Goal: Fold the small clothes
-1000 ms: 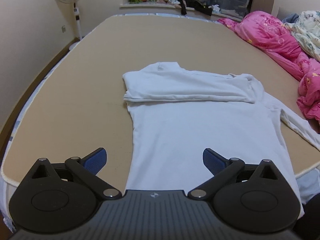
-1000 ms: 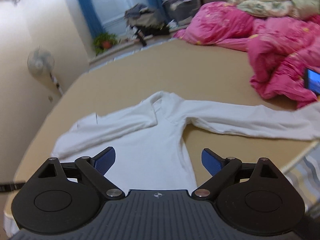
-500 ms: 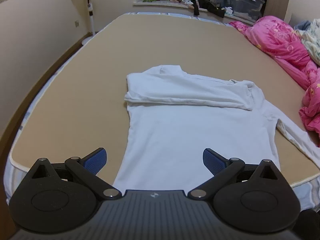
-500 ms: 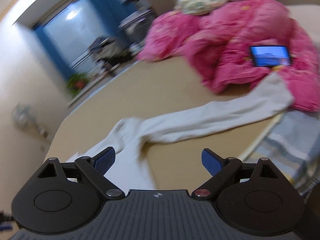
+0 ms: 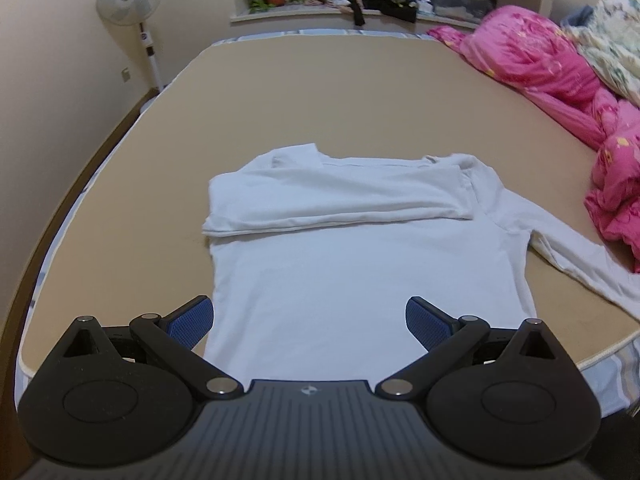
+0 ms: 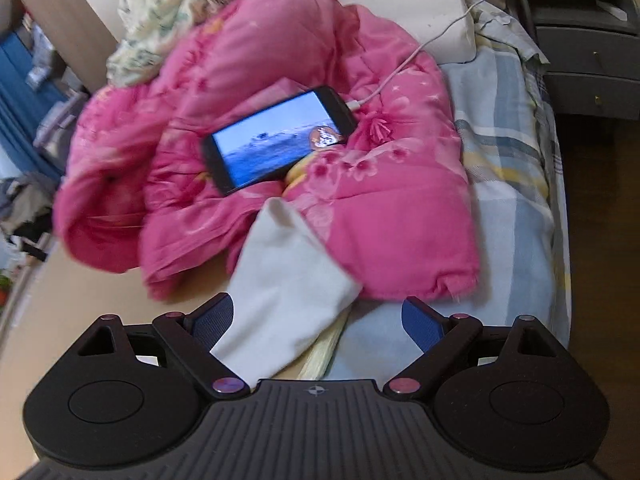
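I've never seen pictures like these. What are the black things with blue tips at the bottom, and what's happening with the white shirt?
Those are two grabbing tools, each held by a person, with a camera looking out along its two fingers. One picture comes from the left gripper, the other from the right gripper. Both are open and hold nothing. On the tan bed lies a white shirt, with one sleeve already folded across its chest. The other sleeve stretches out towards a pink blanket, where a phone lies with its screen lit. The right gripper is close to that sleeve, probably to fold it next.
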Motion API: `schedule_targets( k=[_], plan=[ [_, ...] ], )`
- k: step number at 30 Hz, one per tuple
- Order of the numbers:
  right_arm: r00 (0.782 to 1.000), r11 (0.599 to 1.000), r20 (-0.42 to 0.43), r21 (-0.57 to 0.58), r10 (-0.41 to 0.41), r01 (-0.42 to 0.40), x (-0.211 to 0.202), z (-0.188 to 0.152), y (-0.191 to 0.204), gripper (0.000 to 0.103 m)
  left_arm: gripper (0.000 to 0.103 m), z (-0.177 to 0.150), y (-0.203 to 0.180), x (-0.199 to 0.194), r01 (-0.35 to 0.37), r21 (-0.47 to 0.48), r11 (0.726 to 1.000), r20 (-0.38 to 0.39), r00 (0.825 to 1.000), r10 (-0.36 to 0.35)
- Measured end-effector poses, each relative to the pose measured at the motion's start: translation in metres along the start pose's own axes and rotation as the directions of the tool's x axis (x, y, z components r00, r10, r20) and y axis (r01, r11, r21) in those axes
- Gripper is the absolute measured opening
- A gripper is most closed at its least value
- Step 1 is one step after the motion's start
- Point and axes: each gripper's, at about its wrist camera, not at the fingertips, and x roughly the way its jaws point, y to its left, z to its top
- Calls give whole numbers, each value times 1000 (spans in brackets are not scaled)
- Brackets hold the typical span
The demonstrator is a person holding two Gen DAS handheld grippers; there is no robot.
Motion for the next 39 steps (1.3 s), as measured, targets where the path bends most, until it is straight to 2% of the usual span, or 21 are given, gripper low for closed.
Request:
schedule_targets(
  k=[4, 5, 6, 7, 8, 11, 15, 17, 20, 22, 24, 27, 30, 32, 34, 36, 38, 39],
  plan=[
    [999, 996, -36, -87, -38, 34, 37, 5, 10, 90, 102, -1, -9, 8, -9, 39, 999, -13, 1000, 9],
    [998, 994, -51, -104, -46, 41, 41, 3, 13, 68, 102, -1, -10, 10, -11, 41, 999, -16, 1000, 11],
    [997, 992, -69, -126, -40, 31, 46, 2, 15, 14, 102, -2, -9, 12, -12, 41, 999, -19, 1000, 12],
    [994, 988, -99, -149, -45, 30, 48, 4, 17, 9, 102, -3, -8, 13, -11, 38, 999, -21, 1000, 12],
    [994, 989, -105, -148, -31, 16, 42, 6, 20, 9, 102, -3, -6, 15, -10, 33, 999, -22, 1000, 11],
    [991, 975, -51, -183, 121, -129, 1, 15, 37, 9, 102, -4, 0, 24, 1, 11, 1000, -40, 999, 0],
    [965, 949, -17, -174, 263, -262, -34, 40, 61, 9, 102, -5, 14, 31, 12, -51, 999, -42, 999, -14],
    [963, 946, 1, -186, 269, -264, -38, 53, 77, 9, 102, -5, 28, 33, 13, -93, 996, -38, 999, -16],
    [985, 943, 28, -295, 171, -155, -33, 56, 111, 9, 102, -7, 57, 38, -23, -147, 989, -37, 999, 18],
    [987, 921, 19, -364, 160, -143, -35, 52, 146, 9, 102, -9, 80, 43, -57, -178, 982, -39, 998, 51],
    [979, 868, 29, -468, 202, -166, -49, 39, 200, 9, 102, -11, 102, 48, -75, -221, 972, -37, 997, 69],
    [947, 757, 12, -604, 320, -248, -81, 4, 294, 9, 102, -16, 140, 56, -85, -295, 952, -46, 996, 75],
    [879, 596, -63, -711, 474, -372, -126, -57, 399, 9, 102, -24, 174, 62, -100, -349, 932, -50, 995, 87],
    [822, 472, -140, -760, 552, -447, -154, -115, 460, 9, 102, -30, 195, 66, -114, -368, 923, -54, 993, 101],
    [772, 361, -230, -781, 593, -510, -173, -182, 507, 10, 102, -35, 213, 69, -132, -383, 914, -61, 991, 118],
    [741, 279, -336, -773, 581, -569, -177, -253, 538, 11, 102, -40, 226, 70, -148, -397, 906, -69, 989, 131],
    [725, 214, -461, -749, 512, -627, -167, -322, 551, 39, 102, -44, 236, 72, -163, -409, 898, -79, 987, 143],
    [728, 187, -525, -740, 441, -646, -160, -354, 551, 65, 102, -46, 240, 73, -166, -413, 895, -82, 986, 145]
  ],
)
